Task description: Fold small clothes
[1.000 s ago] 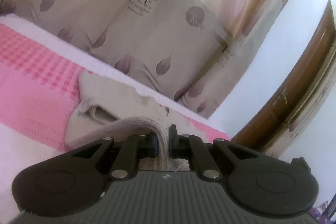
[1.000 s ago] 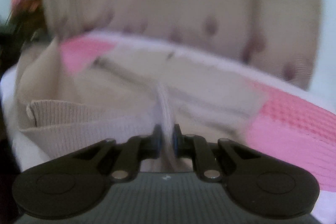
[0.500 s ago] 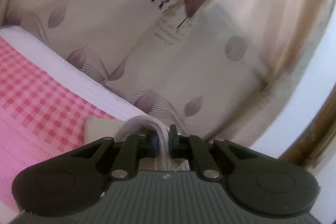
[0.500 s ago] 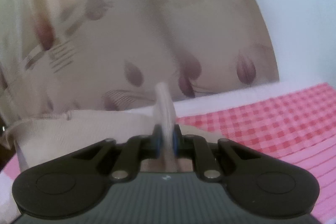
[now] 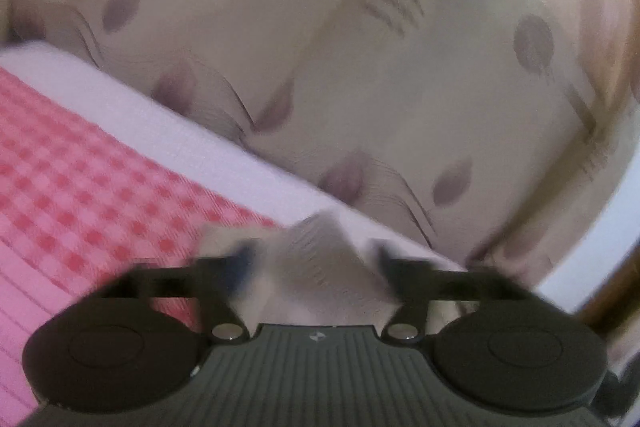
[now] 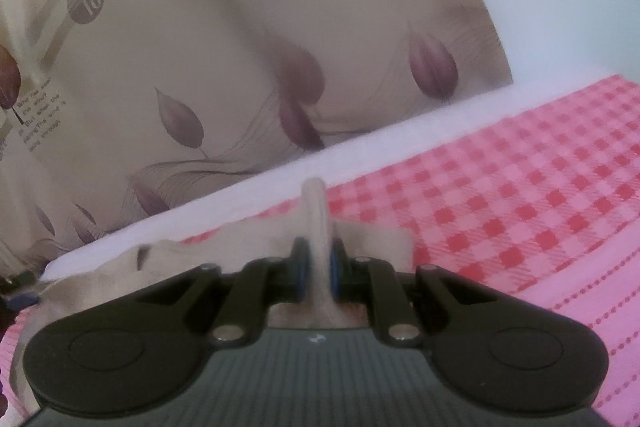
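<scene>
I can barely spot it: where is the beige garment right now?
The beige garment lies on the pink checked cloth near its curtain-side edge, pinched by the right gripper.

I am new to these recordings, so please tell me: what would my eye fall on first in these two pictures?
First the pink checked cloth over the bed, bright against the pale leaf-print curtain behind it. Next the beige garment: the right gripper pinches a ridge of it in shut jaws. The left gripper has just been opening; its jaws stand wide, the fabric between them unpressed.
</scene>
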Available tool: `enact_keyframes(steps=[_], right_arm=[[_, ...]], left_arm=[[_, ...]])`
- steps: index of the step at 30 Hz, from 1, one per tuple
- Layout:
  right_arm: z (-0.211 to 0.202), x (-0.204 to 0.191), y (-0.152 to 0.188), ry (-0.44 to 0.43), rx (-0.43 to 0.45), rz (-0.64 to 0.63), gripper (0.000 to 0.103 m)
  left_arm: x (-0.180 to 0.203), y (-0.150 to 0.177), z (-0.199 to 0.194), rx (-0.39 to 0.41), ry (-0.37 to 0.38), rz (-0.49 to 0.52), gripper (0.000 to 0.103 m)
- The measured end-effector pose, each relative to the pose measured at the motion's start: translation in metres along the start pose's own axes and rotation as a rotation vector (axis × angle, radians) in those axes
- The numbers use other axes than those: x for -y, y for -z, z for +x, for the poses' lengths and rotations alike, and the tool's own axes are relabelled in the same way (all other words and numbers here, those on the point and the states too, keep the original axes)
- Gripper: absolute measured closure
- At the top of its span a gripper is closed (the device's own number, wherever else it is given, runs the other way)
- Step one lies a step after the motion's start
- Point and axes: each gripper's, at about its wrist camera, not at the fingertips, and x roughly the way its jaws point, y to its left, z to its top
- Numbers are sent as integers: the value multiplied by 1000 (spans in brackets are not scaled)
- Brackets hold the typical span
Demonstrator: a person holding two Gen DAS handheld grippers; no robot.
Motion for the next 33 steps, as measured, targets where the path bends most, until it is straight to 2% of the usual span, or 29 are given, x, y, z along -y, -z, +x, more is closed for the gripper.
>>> enact_keyframes(steps=[1,2,3,6,8,10,11,13,15,18,21,23,24,25,28,33], right_arm=[[2,-1,0,8,-6,-6,90],[3,-1,0,13,-11,-5,90],[2,-1,0,15,-7,0,90],[-18,-2,-2,11,95,25,89],[-38,-9,-3,-18,158,17,89],[-56,-23,1,-74,176,-45,87],[-60,-29,4,-94,167,-74,83],[-61,-42,14,-127,117,-145,57],[-56,-51,24,-131,77,-218,40],[-39,-56,34,-101,24,-245,39],[-22,-51,43,-62,-19,-221,39],[-15,-50,50,-58,-25,-229,39],[-15,-51,52,-52,-16,-247,35],[-14,-55,54,-49,-21,-265,30],[-10,-65,59,-12,-37,-333,25],[-7,-72,64,24,-51,-392,22]], left_arm=[[-1,-1,-5,50,-17,-6,0],[-1,-4,-12,97,-25,-8,1],[-2,-7,-16,108,-24,-3,1],[-3,-17,-24,93,-29,18,1],[-3,-17,-31,84,-45,75,1],[-3,-14,-35,69,-69,141,1],[-5,-11,-38,59,-74,165,2],[-10,-2,-43,24,-69,195,4],[-13,10,-45,-17,-67,229,8],[-12,29,-44,-66,-91,283,12],[-11,43,-42,-110,-102,324,23],[-9,50,-42,-109,-119,356,24],[-7,53,-43,-102,-133,377,24],[-5,55,-42,-95,-146,397,22],[-3,61,-37,-89,-190,418,15],[-2,63,-32,-89,-225,430,6]])
